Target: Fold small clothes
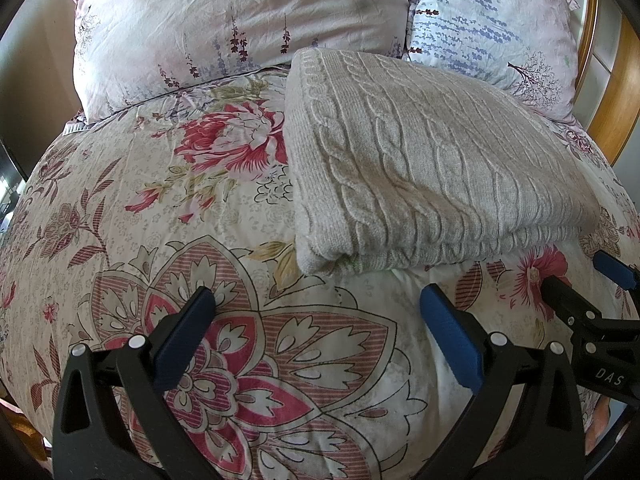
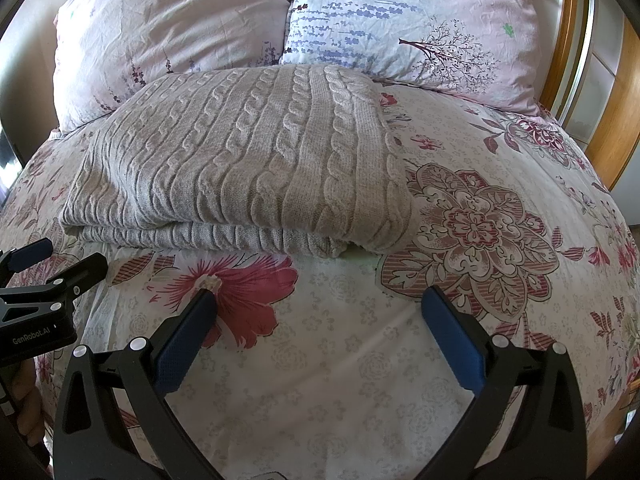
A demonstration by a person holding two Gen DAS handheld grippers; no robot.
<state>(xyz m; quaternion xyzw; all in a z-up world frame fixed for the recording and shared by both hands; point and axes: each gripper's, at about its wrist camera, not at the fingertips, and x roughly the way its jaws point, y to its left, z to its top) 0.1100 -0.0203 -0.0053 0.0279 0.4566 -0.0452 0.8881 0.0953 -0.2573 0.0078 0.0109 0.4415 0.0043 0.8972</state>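
Observation:
A grey cable-knit sweater (image 1: 420, 160) lies folded into a flat rectangle on the floral duvet (image 1: 140, 220); it also shows in the right wrist view (image 2: 240, 160). My left gripper (image 1: 316, 300) is open and empty, just short of the sweater's near edge, toward its left corner. My right gripper (image 2: 318, 300) is open and empty, a short way in front of the sweater's near edge, toward its right corner. The right gripper shows at the right edge of the left wrist view (image 1: 580, 276). The left gripper shows at the left edge of the right wrist view (image 2: 60, 256).
Two floral pillows (image 1: 240, 20) (image 2: 400, 20) lean at the head of the bed behind the sweater. A wooden headboard (image 2: 616, 120) runs along the far right. The duvet (image 2: 500, 220) spreads to both sides of the sweater.

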